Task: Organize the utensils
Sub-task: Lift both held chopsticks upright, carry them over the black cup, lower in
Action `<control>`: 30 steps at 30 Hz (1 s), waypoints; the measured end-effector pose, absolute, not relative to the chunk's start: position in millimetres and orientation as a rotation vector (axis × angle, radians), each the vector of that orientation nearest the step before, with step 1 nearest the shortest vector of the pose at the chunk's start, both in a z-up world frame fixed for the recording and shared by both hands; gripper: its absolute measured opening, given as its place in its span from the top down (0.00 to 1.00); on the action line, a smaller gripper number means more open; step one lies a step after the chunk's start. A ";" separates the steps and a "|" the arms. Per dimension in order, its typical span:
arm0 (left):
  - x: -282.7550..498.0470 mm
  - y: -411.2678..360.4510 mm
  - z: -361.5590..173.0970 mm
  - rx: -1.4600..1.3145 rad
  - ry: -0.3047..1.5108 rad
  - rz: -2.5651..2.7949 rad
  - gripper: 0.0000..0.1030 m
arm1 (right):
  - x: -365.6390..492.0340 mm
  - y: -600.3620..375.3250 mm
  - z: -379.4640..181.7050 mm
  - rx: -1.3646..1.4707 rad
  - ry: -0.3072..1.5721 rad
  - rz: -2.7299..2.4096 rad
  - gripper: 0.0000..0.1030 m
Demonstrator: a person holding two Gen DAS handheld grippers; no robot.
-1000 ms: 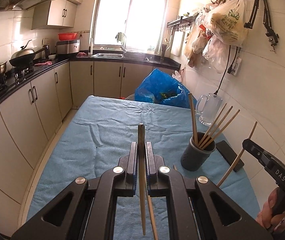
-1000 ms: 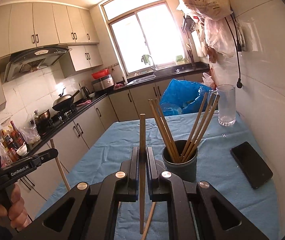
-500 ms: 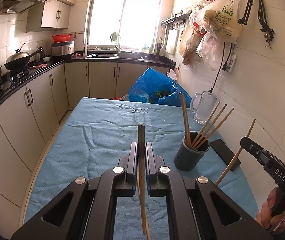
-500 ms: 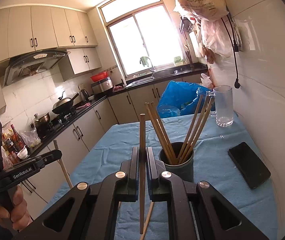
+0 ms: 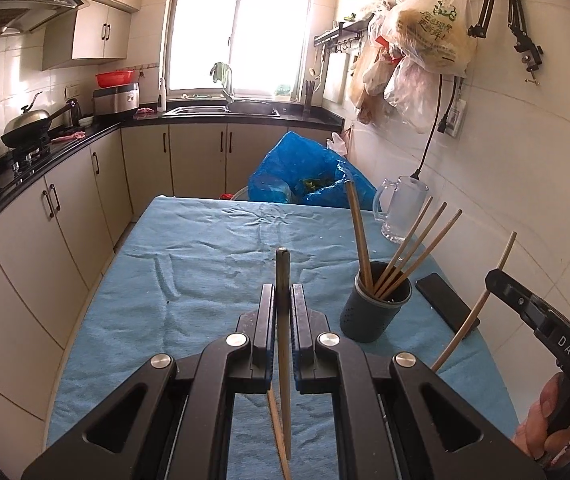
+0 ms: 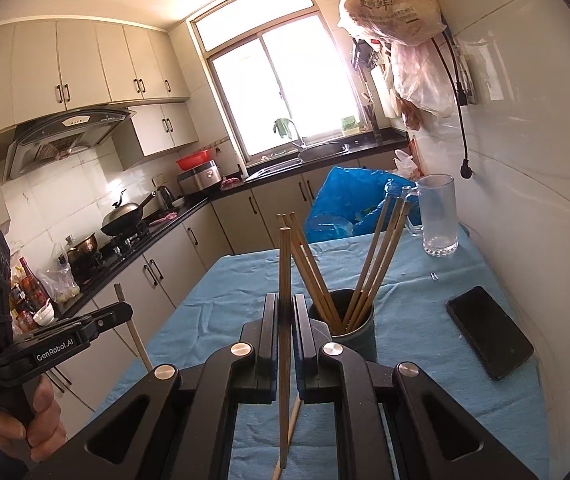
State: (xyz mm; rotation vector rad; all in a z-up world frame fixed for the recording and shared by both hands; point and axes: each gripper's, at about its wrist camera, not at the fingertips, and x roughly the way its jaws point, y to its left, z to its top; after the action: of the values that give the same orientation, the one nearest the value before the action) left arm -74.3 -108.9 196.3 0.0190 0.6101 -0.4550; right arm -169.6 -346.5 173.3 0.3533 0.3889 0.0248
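Since a second ago, your left gripper has shifted a little across the desk, so the chopstick holder sits slightly lower and nearer in its view; your right gripper has barely moved. Both are clamped shut, each on one chopstick: the left chopstick stands nearly upright between its pads, and the right chopstick does the same.

What matters next is the holder's place. From your right gripper it lies just ahead and slightly to the right, its rim close behind the fingers, with several chopsticks already fanned out of it. From your left gripper it lies ahead and well off to the right, near the black phone. So your right hand is the nearer one.

Both held sticks have their long axis close to vertical, which suits the holder's upward opening. I judge that you should bring the right stick's lower end over the rim first, between the two leaning bunches. Two more chopsticks seem to lie on the desk beneath the grippers.
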 end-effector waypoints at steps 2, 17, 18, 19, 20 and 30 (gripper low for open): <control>-74.1 -111.8 196.8 0.023 0.612 -0.459 0.94 | -170.5 -348.9 173.2 0.357 0.389 0.024 0.93; -72.9 -127.0 200.7 0.046 0.613 -0.482 0.94 | -176.9 -368.4 175.5 0.387 0.369 -0.002 0.93; -72.9 -128.4 201.8 0.046 0.612 -0.484 0.94 | -176.9 -369.9 175.7 0.388 0.368 -0.005 0.93; -73.2 -130.5 203.0 0.047 0.610 -0.487 0.94 | -177.4 -371.1 176.2 0.391 0.367 -0.007 0.93; -73.9 -131.8 204.5 0.048 0.607 -0.490 0.94 | -177.9 -373.1 176.6 0.394 0.365 -0.008 0.93; -72.4 -146.3 212.4 0.053 0.604 -0.518 0.94 | -184.6 -384.4 181.0 0.407 0.346 -0.024 0.93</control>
State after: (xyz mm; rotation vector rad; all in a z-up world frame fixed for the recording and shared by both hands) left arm -72.4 -146.3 212.4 0.0527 0.6042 -0.5184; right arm -184.6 -384.4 181.0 0.4065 0.3463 -0.0243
